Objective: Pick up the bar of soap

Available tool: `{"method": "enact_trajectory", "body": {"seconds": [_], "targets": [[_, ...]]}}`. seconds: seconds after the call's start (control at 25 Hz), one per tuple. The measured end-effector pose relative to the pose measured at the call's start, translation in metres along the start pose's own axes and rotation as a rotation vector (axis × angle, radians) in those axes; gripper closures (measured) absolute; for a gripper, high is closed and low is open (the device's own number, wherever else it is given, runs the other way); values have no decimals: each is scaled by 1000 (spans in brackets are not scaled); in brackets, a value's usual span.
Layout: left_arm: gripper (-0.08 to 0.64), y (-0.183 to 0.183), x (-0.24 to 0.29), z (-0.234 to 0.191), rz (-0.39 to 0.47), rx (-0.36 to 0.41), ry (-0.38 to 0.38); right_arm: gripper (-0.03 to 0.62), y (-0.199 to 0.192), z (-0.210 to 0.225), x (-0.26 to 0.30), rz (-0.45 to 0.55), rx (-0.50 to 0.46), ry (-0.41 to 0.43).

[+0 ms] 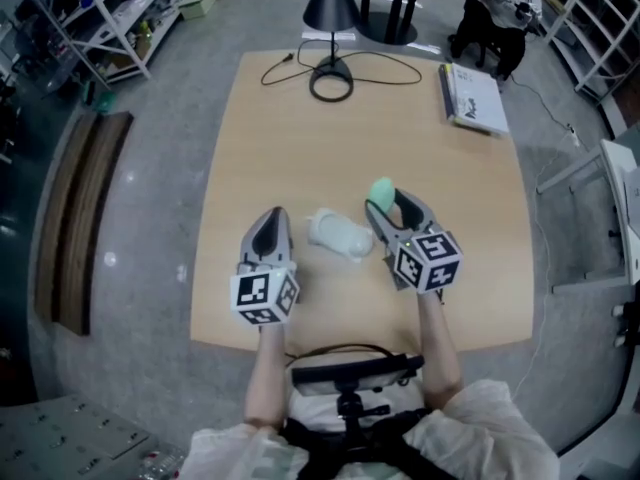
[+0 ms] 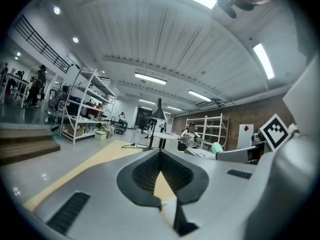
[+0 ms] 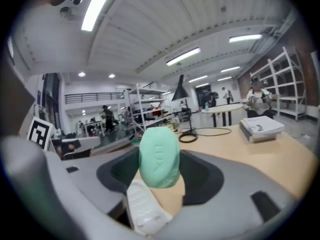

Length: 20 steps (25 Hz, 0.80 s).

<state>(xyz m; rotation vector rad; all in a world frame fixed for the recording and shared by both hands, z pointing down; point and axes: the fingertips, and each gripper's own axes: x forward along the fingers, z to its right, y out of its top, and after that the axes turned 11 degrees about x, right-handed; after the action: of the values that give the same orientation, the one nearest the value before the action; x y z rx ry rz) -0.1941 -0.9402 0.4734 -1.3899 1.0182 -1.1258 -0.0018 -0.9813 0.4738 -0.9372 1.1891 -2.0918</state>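
The bar of soap (image 1: 381, 189) is a pale green oval, held above the wooden table (image 1: 460, 258) right of its middle. My right gripper (image 1: 384, 200) is shut on it. In the right gripper view the soap (image 3: 159, 157) stands upright between the jaws and fills the gap. My left gripper (image 1: 272, 218) hovers over the table's near left part. Its jaws meet at the tip with nothing between them. From the left gripper view the soap (image 2: 217, 147) shows as a small green tip at the right, beside the right gripper's body.
A white rounded object (image 1: 340, 234) lies on the table between the two grippers. A black lamp (image 1: 331, 28) with its ring base and cord stands at the far edge. A book (image 1: 472, 98) lies at the far right corner. Shelves (image 1: 110, 18) and a bench (image 1: 85, 218) stand to the left.
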Motion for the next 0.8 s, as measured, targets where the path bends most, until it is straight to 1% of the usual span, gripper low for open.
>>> {"method": "enact_trajectory", "body": {"seconds": [0.12,0.2,0.36,0.48,0.64,0.8], "targets": [[555,5,-9,1,7,-26,4,333,14,16,-30,94,64,-93],[555,8,-14,3,14,-37,0,333,17,19,-46,128,82,-124],[555,15,-24,11,37,-35,-34,333,20,12,-69,184,109,-145],[555,4,-34,13,34,-53,-55,333,16,-3,-85,210,115,-156],[555,-11,-46,21,31,-67,-97,333,8,-21,-115,245,150,-183],[555,-7,-78,27,55,-67,-103,333,-5,-40,-144,274,169,-178]]}}
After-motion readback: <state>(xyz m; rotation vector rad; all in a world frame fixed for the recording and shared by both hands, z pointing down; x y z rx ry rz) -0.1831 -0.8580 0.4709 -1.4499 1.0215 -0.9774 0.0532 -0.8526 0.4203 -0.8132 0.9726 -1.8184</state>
